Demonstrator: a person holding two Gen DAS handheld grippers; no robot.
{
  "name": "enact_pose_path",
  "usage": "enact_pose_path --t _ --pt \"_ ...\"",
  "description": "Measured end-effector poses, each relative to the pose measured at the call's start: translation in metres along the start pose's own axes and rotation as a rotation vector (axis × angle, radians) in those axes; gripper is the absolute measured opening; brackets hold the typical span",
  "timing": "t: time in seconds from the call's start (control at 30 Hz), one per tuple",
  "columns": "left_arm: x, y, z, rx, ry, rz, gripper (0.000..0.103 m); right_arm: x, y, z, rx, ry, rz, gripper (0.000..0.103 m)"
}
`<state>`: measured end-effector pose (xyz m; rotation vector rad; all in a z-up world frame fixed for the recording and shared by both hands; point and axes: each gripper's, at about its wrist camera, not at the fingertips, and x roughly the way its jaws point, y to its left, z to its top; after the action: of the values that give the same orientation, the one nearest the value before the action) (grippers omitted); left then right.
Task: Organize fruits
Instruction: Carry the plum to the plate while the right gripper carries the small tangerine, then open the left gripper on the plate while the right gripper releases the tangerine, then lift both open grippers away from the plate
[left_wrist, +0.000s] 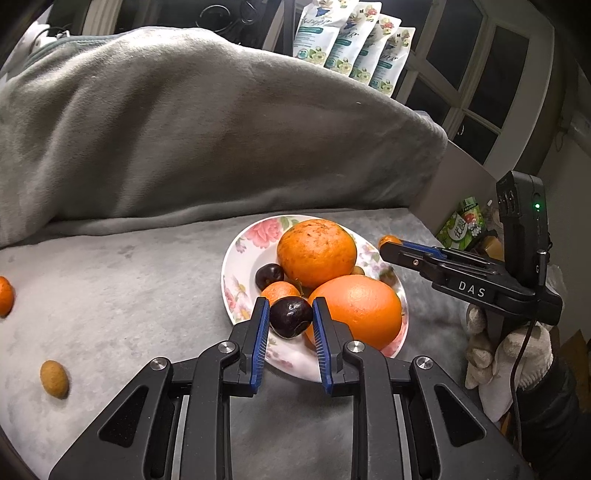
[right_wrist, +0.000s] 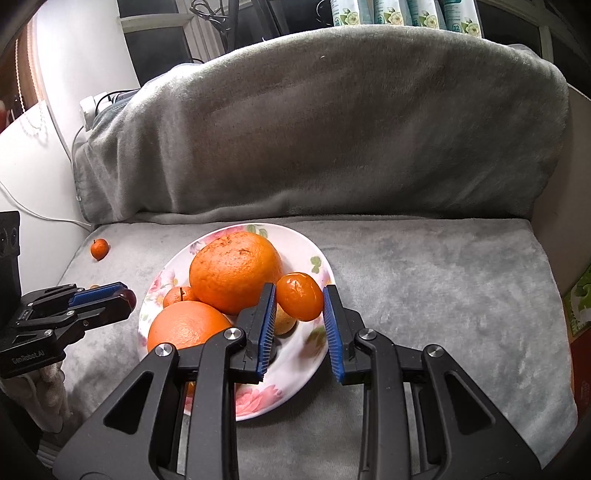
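Observation:
A floral plate (left_wrist: 251, 236) (right_wrist: 295, 236) on the grey blanket holds two large oranges (left_wrist: 317, 253) (right_wrist: 232, 271), a small orange (left_wrist: 279, 290), a dark plum (left_wrist: 269, 275) and other small fruit. My left gripper (left_wrist: 290, 317) is shut on a dark plum (left_wrist: 290, 316) above the plate's near edge. My right gripper (right_wrist: 300, 301) is shut on a small orange (right_wrist: 299, 295) over the plate's right side. Each gripper shows in the other's view, the right one (left_wrist: 391, 243) and the left one (right_wrist: 122, 295).
A small orange (left_wrist: 4, 295) (right_wrist: 99, 248) and a tan oval fruit (left_wrist: 54, 378) lie on the blanket left of the plate. The blanket-covered sofa back (left_wrist: 184, 129) rises behind. Pouches (left_wrist: 351, 40) stand beyond it. A box (left_wrist: 465, 221) sits past the right edge.

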<state>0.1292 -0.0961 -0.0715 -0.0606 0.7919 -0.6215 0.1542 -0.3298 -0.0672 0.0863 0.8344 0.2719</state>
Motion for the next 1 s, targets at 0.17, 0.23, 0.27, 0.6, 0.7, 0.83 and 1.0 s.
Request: enact_pose_path --t 0.17,0.23,0.27,0.6,0.7,0.83,1.0 --pt "0.000 -0.001 0.000 0.000 0.000 -0.005 0.023 0.001 0.000 0.000 0.000 0.002 0.001 0.036" --pt "0.000 -0.001 0.000 0.003 -0.001 -0.004 0.023 -0.001 0.001 0.000 0.000 -0.011 -0.001 0.056" --pt "-0.001 -0.001 0.000 0.003 -0.002 -0.005 0.027 -0.002 0.001 0.001 0.000 -0.017 -0.001 0.057" --pt "-0.009 -0.004 0.000 0.015 -0.029 0.008 0.073 -0.010 0.000 0.002 0.017 -0.049 -0.015 0.086" --pt "-0.010 -0.007 0.000 0.033 -0.028 0.028 0.077 -0.012 0.001 0.002 0.021 -0.056 -0.014 0.090" --pt "-0.014 -0.010 -0.001 0.057 -0.034 0.054 0.077 -0.015 0.002 0.003 0.018 -0.061 -0.012 0.090" --pt "-0.019 -0.013 -0.001 0.070 -0.049 0.074 0.077 -0.020 0.008 0.005 0.007 -0.070 -0.010 0.093"
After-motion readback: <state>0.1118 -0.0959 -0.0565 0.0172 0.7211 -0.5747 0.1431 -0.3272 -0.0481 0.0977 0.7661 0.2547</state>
